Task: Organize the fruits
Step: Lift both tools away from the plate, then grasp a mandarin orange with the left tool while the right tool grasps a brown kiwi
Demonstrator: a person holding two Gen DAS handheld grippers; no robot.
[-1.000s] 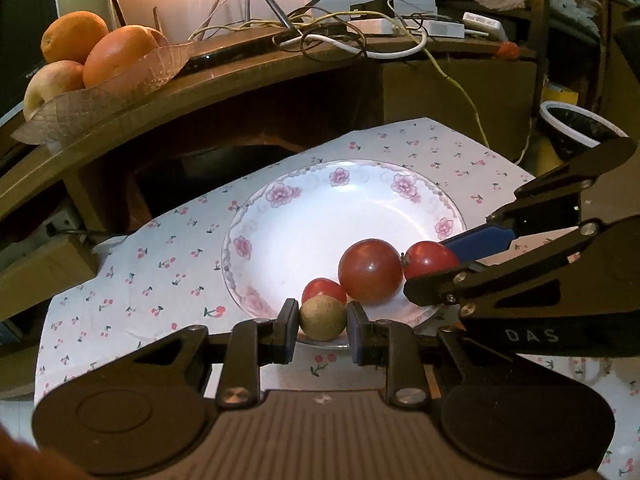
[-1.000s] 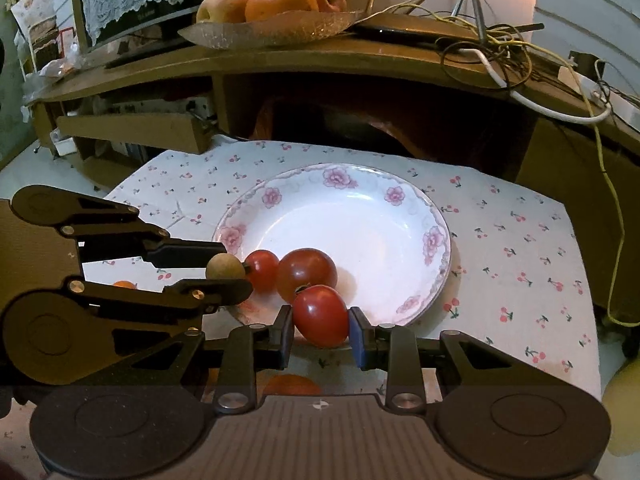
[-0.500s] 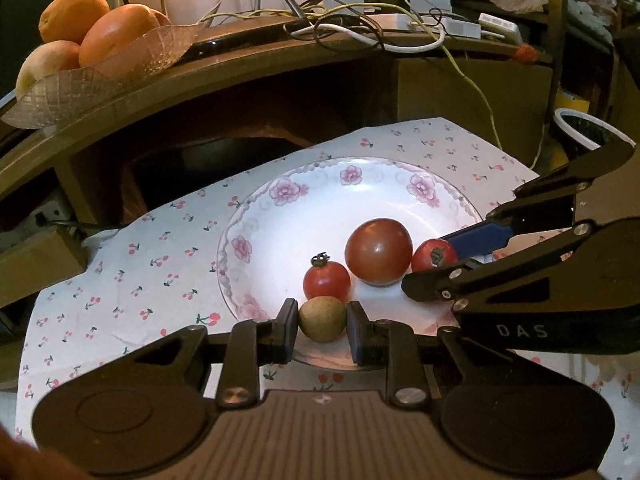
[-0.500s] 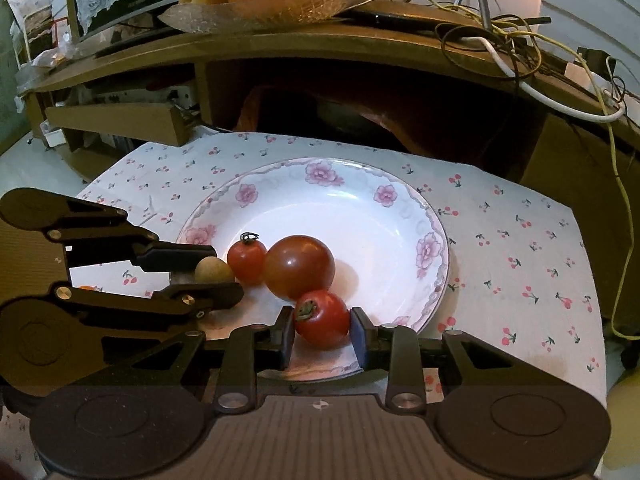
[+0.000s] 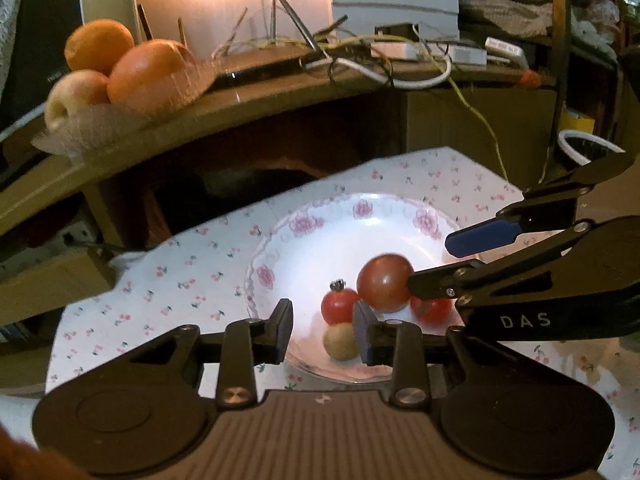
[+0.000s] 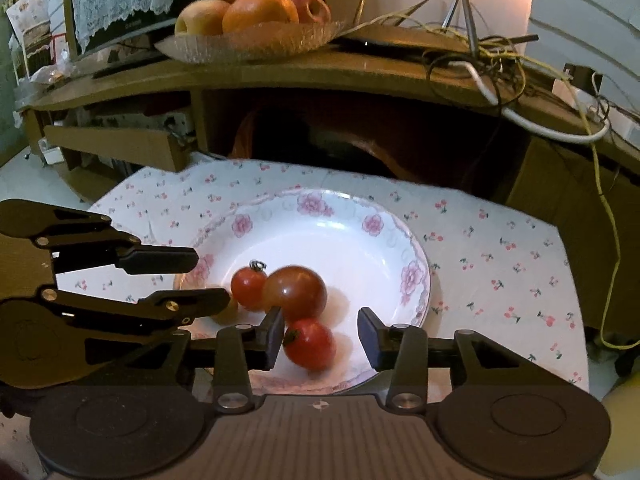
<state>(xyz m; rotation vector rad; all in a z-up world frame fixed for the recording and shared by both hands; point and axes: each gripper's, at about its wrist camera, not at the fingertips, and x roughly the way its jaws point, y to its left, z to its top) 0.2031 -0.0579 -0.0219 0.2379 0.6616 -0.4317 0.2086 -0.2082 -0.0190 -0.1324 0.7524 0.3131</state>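
With the flowered plate [image 6: 416, 280] taken as the landmark, findings run left to right. The left tongs [image 5: 322, 330] stand wide apart over the plate's near rim and grip nothing. A small tan fruit [image 5: 340, 340] lies on the plate between the fingers, close against the right finger [image 5: 362, 332] and well clear of the left one; actual contact cannot be confirmed. Just behind it on the plate sits a small red tomato [image 5: 339, 306] with its stem up, touching a larger dark-red tomato [image 5: 385, 282] to its right. Right of these, the right tongs [image 6: 321, 334] are likewise spread wide over the near rim. A third tomato [image 6: 310, 343] rests on the plate between the fingers, its stem end beside the left finger [image 6: 274, 334] and a clear gap to the right one. The plate stands on a cherry-print cloth [image 6: 500, 248] over the counter. Behind the plate, a glass dish [image 6: 256, 42] of oranges and apples sits on a wooden shelf [image 6: 360, 76].
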